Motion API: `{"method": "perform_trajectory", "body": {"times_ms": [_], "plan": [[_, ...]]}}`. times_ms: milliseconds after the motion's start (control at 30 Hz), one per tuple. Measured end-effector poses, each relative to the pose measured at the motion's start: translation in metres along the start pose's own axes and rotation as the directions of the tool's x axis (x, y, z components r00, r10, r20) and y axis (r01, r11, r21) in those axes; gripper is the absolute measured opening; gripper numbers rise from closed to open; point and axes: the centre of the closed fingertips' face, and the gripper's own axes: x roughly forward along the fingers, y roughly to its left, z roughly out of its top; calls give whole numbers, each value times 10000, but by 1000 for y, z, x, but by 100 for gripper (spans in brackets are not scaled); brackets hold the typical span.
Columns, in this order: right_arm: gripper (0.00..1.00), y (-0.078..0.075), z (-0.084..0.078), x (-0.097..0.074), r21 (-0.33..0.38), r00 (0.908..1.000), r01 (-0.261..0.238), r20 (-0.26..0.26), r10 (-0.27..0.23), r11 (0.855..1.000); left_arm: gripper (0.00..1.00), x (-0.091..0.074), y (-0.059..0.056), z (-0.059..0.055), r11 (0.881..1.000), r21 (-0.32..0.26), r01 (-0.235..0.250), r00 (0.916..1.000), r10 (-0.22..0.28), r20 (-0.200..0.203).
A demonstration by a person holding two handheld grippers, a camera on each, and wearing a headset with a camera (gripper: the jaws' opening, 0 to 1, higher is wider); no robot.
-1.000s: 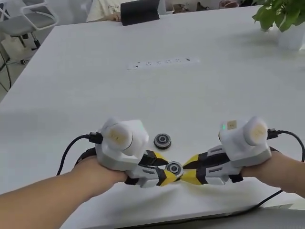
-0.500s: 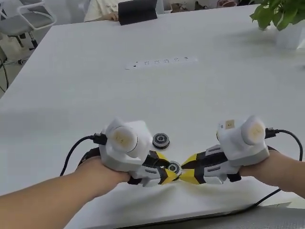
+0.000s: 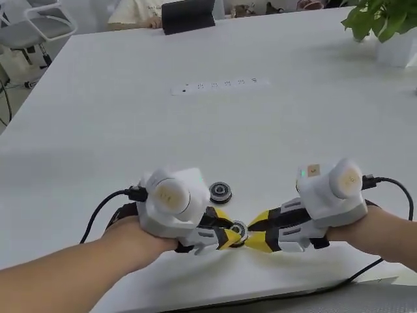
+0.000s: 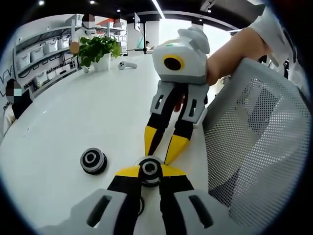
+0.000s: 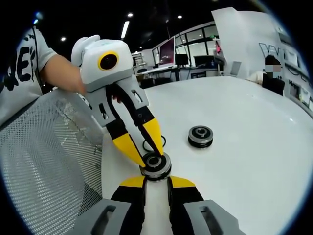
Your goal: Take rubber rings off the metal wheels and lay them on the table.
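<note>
Nearest us, at six o'clock in the head view, the left gripper [image 3: 229, 236] and the right gripper [image 3: 251, 236] meet tip to tip over the near edge of the white tabletop [image 3: 293, 117]. Between them sits a small wheel [image 3: 238, 229] with a metal hub and a dark rim. In the left gripper view our own yellow-tipped jaws are clenched on the wheel [image 4: 150, 168] from both sides. The right gripper [image 4: 161, 149] reaches in from twelve o'clock, its jaws drawn narrow onto the far rim. In the right gripper view the wheel [image 5: 155, 165] sits between that gripper's own tips, so it too is grasping the wheel; whether it pinches rubber or metal we cannot tell. Under the left gripper [image 5: 146, 149] what looks like a thin black ring [image 5: 163, 142] lies on the tabletop.

Just beyond, at eleven o'clock from the held wheel, a second wheel [image 3: 221, 192] lies flat, apart from both grippers. Farther out at twelve o'clock lies a white power strip [image 3: 218, 85]. At the far edge a plant [image 3: 381, 16] stands at two o'clock and a dark screen [image 3: 189, 14] at twelve.
</note>
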Motion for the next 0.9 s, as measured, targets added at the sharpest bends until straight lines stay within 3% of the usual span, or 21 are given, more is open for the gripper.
{"method": "perform_trajectory", "body": {"times_ms": [633, 900], "plan": [[17, 0, 1, 1, -77, 10000, 39, 70, -39, 10000, 7, 0, 1, -1, 9998, -33, -204, 9997, 204, 113], [18, 2, 2, 5, -439, 10000, 24, -21, -25, 9990, 7, 0, 2, -2, 9996, -74, -272, 9996, 273, 95]]}}
